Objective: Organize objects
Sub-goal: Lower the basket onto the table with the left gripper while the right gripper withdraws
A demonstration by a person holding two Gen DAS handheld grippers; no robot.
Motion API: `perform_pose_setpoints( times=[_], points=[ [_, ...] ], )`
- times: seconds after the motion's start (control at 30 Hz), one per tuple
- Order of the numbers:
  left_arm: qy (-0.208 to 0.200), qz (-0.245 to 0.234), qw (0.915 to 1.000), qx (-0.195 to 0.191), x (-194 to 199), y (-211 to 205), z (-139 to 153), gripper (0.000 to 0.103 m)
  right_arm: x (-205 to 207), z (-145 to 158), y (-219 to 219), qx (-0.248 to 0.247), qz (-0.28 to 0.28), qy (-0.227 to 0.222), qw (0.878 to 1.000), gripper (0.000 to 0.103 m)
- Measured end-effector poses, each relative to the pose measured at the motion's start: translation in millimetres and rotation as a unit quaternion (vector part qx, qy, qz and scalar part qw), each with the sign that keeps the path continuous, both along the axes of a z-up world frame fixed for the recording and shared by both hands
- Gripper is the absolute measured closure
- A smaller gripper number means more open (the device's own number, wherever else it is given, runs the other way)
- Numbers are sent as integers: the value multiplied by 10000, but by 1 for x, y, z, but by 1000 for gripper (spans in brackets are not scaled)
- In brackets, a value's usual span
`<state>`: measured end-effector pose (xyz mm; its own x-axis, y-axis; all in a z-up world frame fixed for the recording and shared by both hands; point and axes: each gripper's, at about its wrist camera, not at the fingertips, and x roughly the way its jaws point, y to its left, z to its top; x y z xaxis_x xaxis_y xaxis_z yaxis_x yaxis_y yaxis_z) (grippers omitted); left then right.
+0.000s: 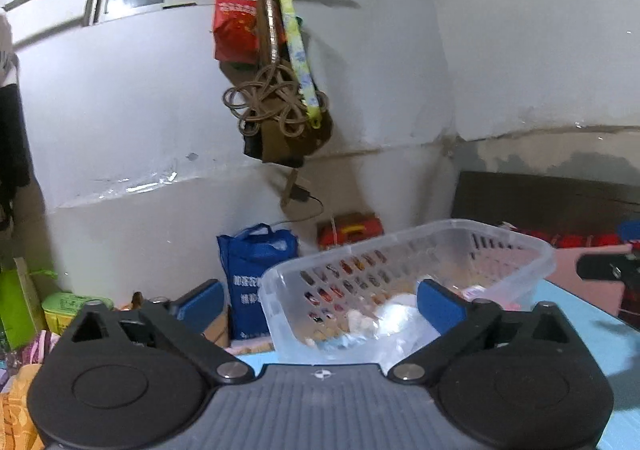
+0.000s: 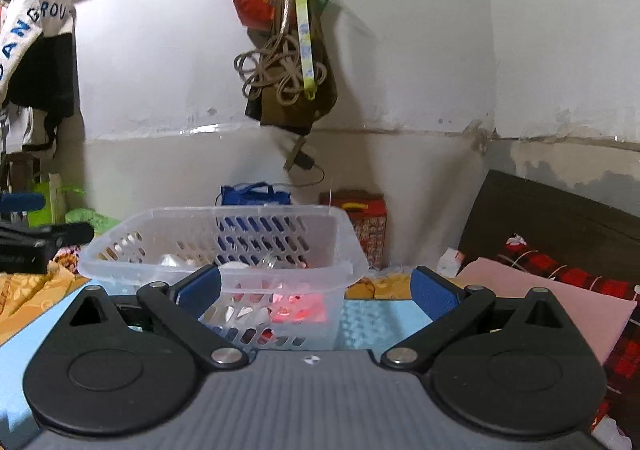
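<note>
Clear perforated plastic, a rectangular storage basket (image 2: 224,250) stands on a light blue mat (image 2: 384,318) spread over a table, already holding a jumble of small items: white and clear wrappers and something red or pink (image 2: 296,308) glowing through its near wall. Exactly what they are cannot be told through the hazy plastic.

Both handheld grippers face the basket with jaws spread wide and nothing between them. The left gripper (image 1: 320,304) comes at it from the corner, its right blue-padded finger (image 1: 438,308) crossing in front of the basket's near wall; whether it touches cannot be told. The right gripper (image 2: 316,290) sits squarely before the basket's short end, its left finger (image 2: 200,290) overlapping the near rim in view.

Sorting appears well along, as no loose item lies on the visible mat. The risk now is the basket itself. It looks light and thin-walled, so a nudge from either open finger could slide it across the smooth mat or tip it toward the cluttered gap behind, where a blue shopping bag (image 1: 256,270) and a red carton (image 2: 364,222) stand against the white wall. A one-sided grip on the flexible rim could bend it and spill the contents. The two grippers work close together and could also collide.
</note>
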<state>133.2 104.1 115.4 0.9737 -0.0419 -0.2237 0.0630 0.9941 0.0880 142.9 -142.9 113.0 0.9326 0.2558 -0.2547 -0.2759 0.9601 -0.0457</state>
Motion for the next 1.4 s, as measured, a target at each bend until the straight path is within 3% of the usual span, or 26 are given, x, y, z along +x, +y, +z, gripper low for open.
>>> perform_pose_setpoints(
  times=[0.13,0.4,0.6,0.73,0.83,0.93,1.07,1.17,1.4],
  points=[
    [296,5,9990,-323,-8,7,-3,0,-7,2,-1,-66,-95,97,9999,0],
    [657,430,9967,-223,-19,9,-3,0,-10,-5,-1,-500,-484,811,9943,0],
    [1213,490,9914,-7,-20,-4,7,0,-16,0,-6,-258,-431,781,9957,0],
    [1475,282,9887,22,-8,-20,22,0,-14,11,-10,130,-232,710,9971,0],
    [1439,224,9893,94,6,-32,35,0,-6,20,-10,260,-150,799,9964,0],
    [1426,254,9894,65,18,-36,40,0,3,25,0,-69,-306,842,9960,0],
    [1470,161,9890,19,21,-36,27,0,10,20,8,-354,-368,914,9945,0],
    [1470,332,9885,142,20,-38,22,0,8,15,11,-394,-377,907,9944,0],
    [1497,362,9881,-1,19,-33,23,0,1,14,12,-474,-291,864,9947,0]
  ],
)
